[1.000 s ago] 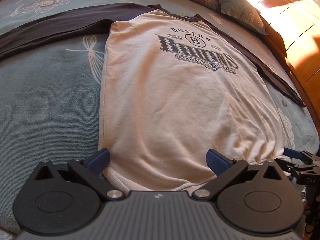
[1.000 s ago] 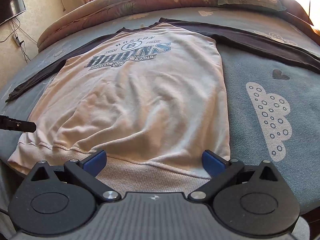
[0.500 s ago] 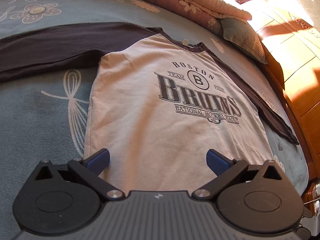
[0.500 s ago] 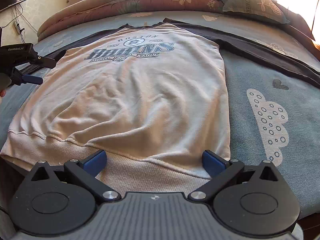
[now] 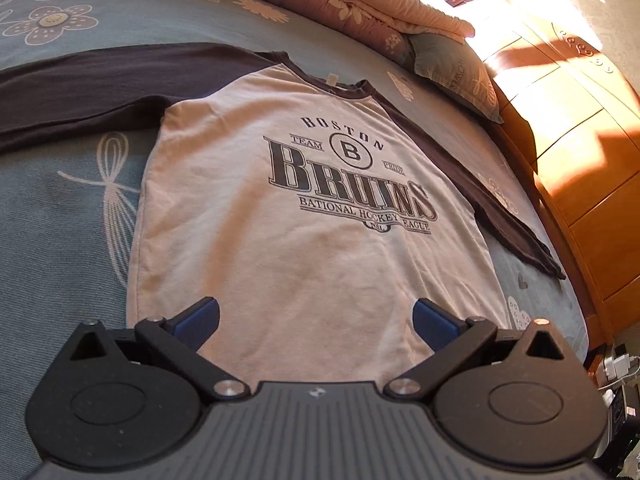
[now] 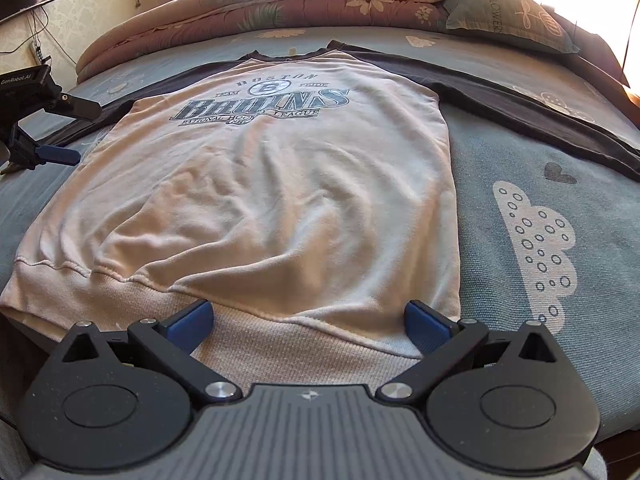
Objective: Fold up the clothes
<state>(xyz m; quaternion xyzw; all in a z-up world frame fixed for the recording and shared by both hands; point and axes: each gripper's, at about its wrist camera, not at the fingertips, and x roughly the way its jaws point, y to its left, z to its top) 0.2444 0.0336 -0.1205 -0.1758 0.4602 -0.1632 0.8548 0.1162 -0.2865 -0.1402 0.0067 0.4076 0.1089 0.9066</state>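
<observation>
Sweatshirt (image 6: 280, 184) lies flat, print up, on your bed (image 6: 540, 208). Right gripper (image 6: 306, 322), fingers apart, hovers at its ribbed hem. Left gripper (image 5: 316, 320), also spread wide, hangs above the shirt's side edge, holding nothing.

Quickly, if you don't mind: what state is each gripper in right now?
Left gripper: open, holding nothing, above the shirt.
Right gripper: open, holding nothing, over the shirt's hem.

Shirt (image 5: 304, 208): "BOSTON BRUINS"; left hand-held gripper (image 6: 44, 128): "GenRobot.AI".
</observation>
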